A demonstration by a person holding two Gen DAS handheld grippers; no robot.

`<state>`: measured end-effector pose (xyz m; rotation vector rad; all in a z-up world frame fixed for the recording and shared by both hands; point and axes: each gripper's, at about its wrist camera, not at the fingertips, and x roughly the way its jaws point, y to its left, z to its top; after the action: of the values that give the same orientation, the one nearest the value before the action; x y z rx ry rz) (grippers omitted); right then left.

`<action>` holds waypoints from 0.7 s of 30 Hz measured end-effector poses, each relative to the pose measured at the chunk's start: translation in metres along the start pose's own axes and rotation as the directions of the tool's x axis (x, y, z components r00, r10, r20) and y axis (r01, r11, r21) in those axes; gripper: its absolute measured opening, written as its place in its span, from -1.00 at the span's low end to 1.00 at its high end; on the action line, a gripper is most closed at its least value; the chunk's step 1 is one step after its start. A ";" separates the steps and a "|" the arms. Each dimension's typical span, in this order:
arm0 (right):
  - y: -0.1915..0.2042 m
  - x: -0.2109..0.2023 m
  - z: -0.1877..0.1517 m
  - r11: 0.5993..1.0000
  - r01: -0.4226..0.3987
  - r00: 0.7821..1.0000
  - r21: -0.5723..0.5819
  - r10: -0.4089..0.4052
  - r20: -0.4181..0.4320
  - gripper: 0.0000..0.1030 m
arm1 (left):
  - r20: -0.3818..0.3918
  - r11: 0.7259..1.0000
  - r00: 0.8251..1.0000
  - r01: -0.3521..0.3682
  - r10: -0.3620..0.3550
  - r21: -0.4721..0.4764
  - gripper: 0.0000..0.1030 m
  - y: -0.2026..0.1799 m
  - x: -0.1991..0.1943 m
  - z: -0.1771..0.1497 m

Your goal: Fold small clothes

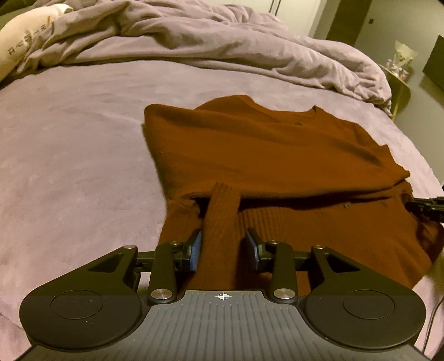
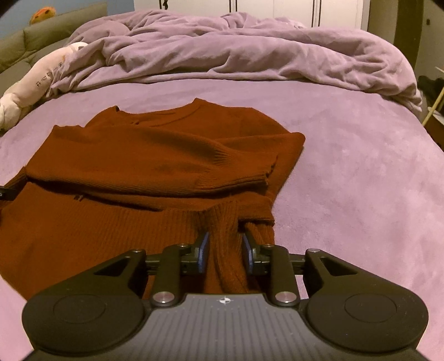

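Rust-brown knit sweater (image 1: 263, 150) lies flat on the bed (image 1: 69, 138), on the purple sheet, sleeves folded across the body so a cuff (image 2: 244, 166) sits on top near the right edge in the right wrist view. Left gripper (image 1: 223, 244) is at the near hem w/ a ribbed fold of the sweater bunched up between its blue pads (image 1: 196, 250); the left pad touches the knit, the other looks a bit off it, so can't tell if it's really clamped or just loose around it. Right gripper (image 2: 224, 248) same deal on the other hem corner, ribbed ridge standing up between the pads and touching them on both sides, looks like it's pinching the fabric. The other gripper's black tip pokes in at the far right edge of the left view. Stuff around: big crumpled purple duvet (image 2: 236, 47) heaped across the far side of the bed, well apart from the sweater, a pale long pillow/plush thing (image 2: 33, 83) w/ printed letters at the far left, partly under the duvet, green headboard or sofa back (image 2: 36, 44) behind it, white closet doors (image 2: 291, 11) in the bg. Nothing lying on the sweater itself.
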<state>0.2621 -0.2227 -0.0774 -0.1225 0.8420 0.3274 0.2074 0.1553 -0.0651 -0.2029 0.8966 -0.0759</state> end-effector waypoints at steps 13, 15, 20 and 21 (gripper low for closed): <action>0.022 -0.006 -0.003 0.994 0.034 0.998 -0.104 -0.029 0.050 -0.90 | 0.052 0.996 0.996 -0.072 0.069 0.058 -0.80 -0.021 -0.019 0.003; 0.024 -0.020 0.000 0.994 0.036 0.995 -0.108 -0.026 0.095 -0.90 | 0.102 0.997 0.993 -0.058 0.053 0.046 -0.80 -0.021 -0.040 0.009; 0.024 -0.055 0.029 0.995 0.029 0.972 -0.095 -0.006 0.233 -0.90 | 0.261 0.999 0.965 -0.022 0.015 0.024 -0.80 -0.016 -0.089 0.045; 0.025 -0.057 0.037 0.995 0.051 0.965 -0.091 -0.025 0.261 -0.90 | 0.285 0.999 0.958 -0.027 0.021 0.020 -0.80 -0.014 -0.091 0.057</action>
<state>0.2449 -0.2042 -0.0099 -0.1819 0.5637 0.3399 0.1957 0.1635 0.0417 -0.1756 0.6105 -0.0333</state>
